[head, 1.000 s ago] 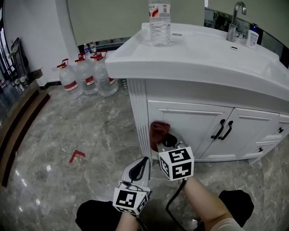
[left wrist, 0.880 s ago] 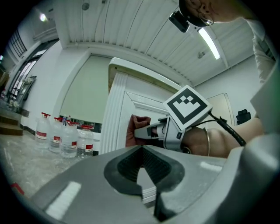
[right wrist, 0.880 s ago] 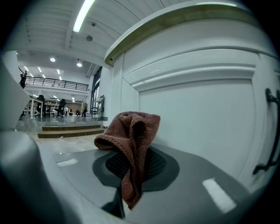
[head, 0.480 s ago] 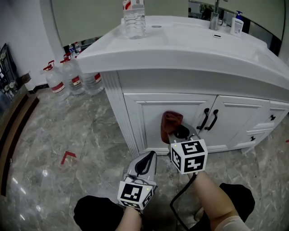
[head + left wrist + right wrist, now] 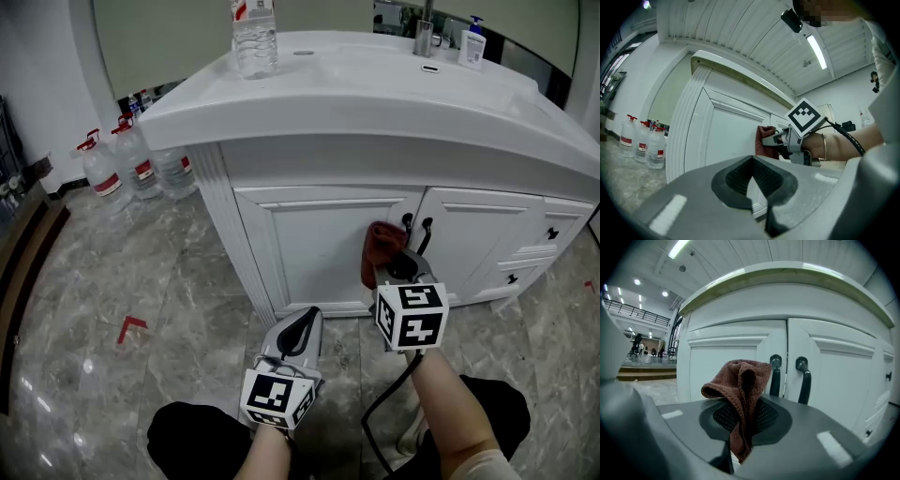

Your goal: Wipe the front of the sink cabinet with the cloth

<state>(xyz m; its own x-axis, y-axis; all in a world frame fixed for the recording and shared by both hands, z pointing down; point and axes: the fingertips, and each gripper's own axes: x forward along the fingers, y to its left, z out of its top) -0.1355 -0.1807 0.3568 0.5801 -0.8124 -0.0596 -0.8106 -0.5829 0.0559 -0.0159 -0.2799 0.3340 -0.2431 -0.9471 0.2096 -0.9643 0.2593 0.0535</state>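
Note:
The white sink cabinet fills the middle of the head view, with two doors and black handles. My right gripper is shut on a reddish-brown cloth and holds it against the left door, just left of the handles. In the right gripper view the cloth bunches up between the jaws in front of the handles. My left gripper hangs lower and to the left, away from the cabinet, shut with nothing in it. The left gripper view shows the cloth at the door.
A water bottle, a tap and a soap bottle stand on the sink top. Several large water jugs sit on the marble floor at the left wall. Small drawers are at the cabinet's right.
My right gripper has carried the cloth to the right along the left door, from near its left edge to beside the handles. The left gripper stays low in place.

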